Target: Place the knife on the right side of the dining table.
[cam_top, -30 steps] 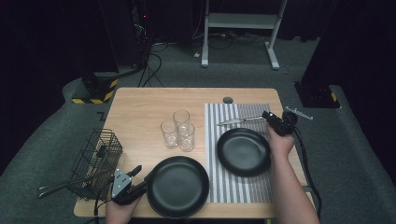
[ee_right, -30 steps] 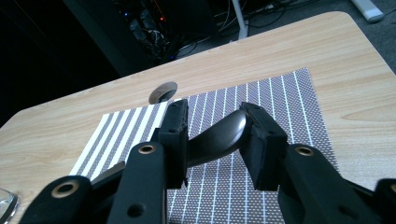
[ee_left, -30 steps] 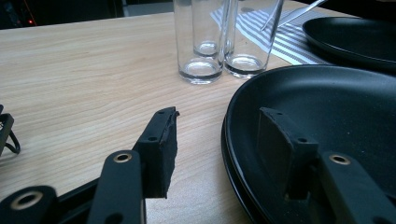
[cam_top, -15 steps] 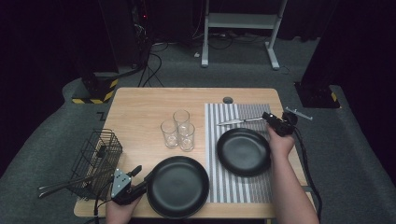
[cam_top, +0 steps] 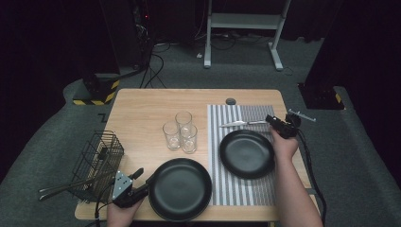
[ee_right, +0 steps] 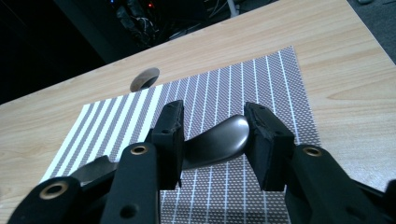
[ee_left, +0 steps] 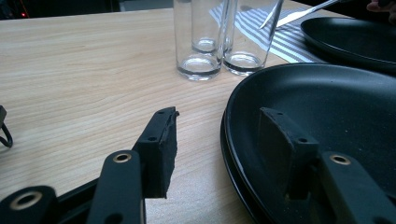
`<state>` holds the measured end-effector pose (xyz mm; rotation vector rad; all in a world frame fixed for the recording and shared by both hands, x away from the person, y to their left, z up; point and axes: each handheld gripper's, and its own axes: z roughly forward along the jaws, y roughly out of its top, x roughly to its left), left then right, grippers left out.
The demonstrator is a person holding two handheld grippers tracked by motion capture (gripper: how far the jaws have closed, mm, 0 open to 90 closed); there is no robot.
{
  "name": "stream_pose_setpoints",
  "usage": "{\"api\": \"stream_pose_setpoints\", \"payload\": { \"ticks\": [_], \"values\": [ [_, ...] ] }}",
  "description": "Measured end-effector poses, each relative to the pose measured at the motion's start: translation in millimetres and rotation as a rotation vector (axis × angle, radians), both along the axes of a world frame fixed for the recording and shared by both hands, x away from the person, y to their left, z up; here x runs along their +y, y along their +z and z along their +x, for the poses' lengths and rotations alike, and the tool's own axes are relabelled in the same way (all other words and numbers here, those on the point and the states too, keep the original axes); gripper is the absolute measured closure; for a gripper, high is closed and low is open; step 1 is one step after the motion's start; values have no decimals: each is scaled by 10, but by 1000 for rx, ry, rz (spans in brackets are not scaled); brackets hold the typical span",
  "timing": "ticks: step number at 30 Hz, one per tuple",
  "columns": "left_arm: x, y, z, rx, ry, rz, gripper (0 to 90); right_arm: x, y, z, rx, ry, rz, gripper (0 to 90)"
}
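A table knife [cam_top: 241, 124] lies on the striped placemat [cam_top: 241, 189], beyond the far black plate [cam_top: 247, 153]. My right gripper [cam_top: 272, 119] is at its handle end. Its jaws have just been opening, and the rounded handle [ee_right: 217, 140] lies between the pads of the right gripper [ee_right: 212, 135], resting on the placemat [ee_right: 261, 84]. My left gripper [cam_top: 144, 176] is open at the left rim of the near black plate [cam_top: 179, 189]. In the left gripper view one jaw of the left gripper [ee_left: 217, 140] is over the plate [ee_left: 327, 107] and the other over bare table.
Three empty glasses [cam_top: 182, 130] stand together mid-table, close behind the near plate, and these glasses [ee_left: 201, 37] are ahead of my left jaws. A black wire basket [cam_top: 97, 158] with utensils sits at the front left corner. A round cable hole [ee_right: 144, 78] lies behind the placemat.
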<state>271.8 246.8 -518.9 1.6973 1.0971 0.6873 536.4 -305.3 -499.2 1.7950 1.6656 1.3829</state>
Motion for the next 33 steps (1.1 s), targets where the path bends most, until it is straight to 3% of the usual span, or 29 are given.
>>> {"api": "stream_pose_setpoints", "payload": {
  "ticks": [6, 18, 22, 33],
  "values": [
    [7, -7, -4, 6, -1, 1, 479, -17, -36, 16, 20, -8, -30, 619],
    [2, -4, -7, 6, -5, -1, 480, -51, -97, 32, 56, -22, -39, 619],
    [0, -4, -4, 7, -5, -1, 480, -75, -76, 13, 40, -23, -36, 631],
    [0, 7, -2, -1, -2, 3, 489, -34, -57, -80, 44, 22, -113, 687]
  ]
}}
